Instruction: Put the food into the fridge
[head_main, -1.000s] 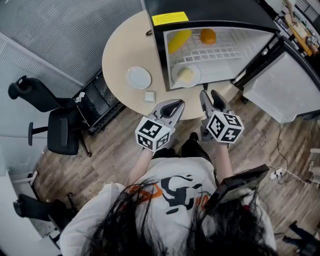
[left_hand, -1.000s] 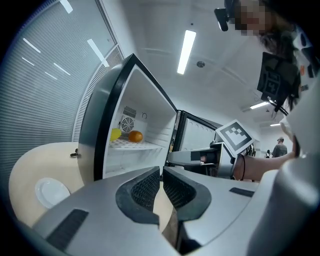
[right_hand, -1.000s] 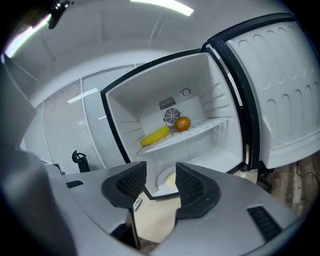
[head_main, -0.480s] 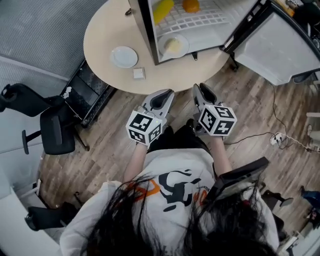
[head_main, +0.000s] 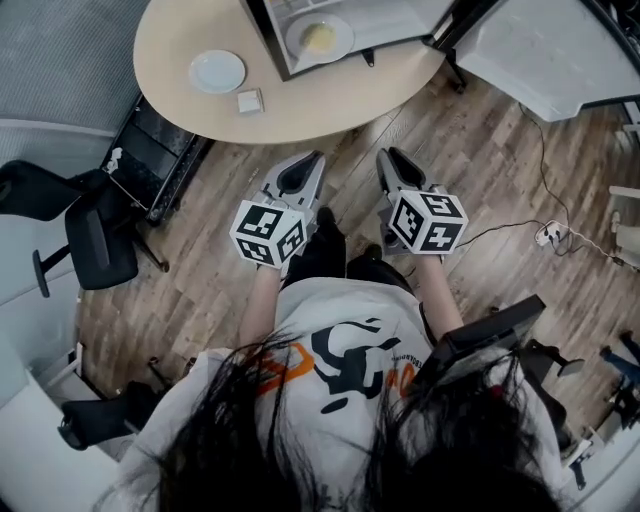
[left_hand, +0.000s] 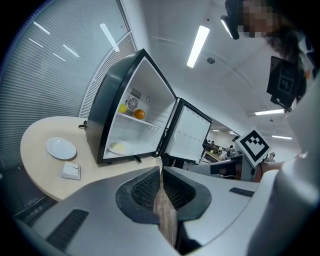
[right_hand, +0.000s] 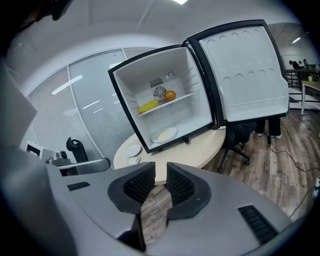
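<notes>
The small black fridge (right_hand: 126, 102) stands open on the round beige table (head_main: 330, 100). On its shelf lie an orange (right_hand: 170, 95) and a yellow fruit (right_hand: 148, 106). A plate with pale food (head_main: 320, 38) sits on its floor. Both grippers hang over the wooden floor in front of the person, clear of the table. My left gripper (left_hand: 160, 170) has its jaws together and holds nothing. My right gripper (right_hand: 160, 167) has just been closing; a narrow gap stays between its pads with nothing in it.
An empty white plate (head_main: 217, 71) and a small white box (head_main: 249, 100) lie on the table left of the fridge. The fridge door (head_main: 540, 50) swings out to the right. Black office chairs (head_main: 90, 240) stand at the left, and a cable with a plug (head_main: 545, 235) lies at the right.
Both grippers have drawn back from the table edge toward the person and sunk lower. The fridge and table have slid up the head view. The right jaws have narrowed.
</notes>
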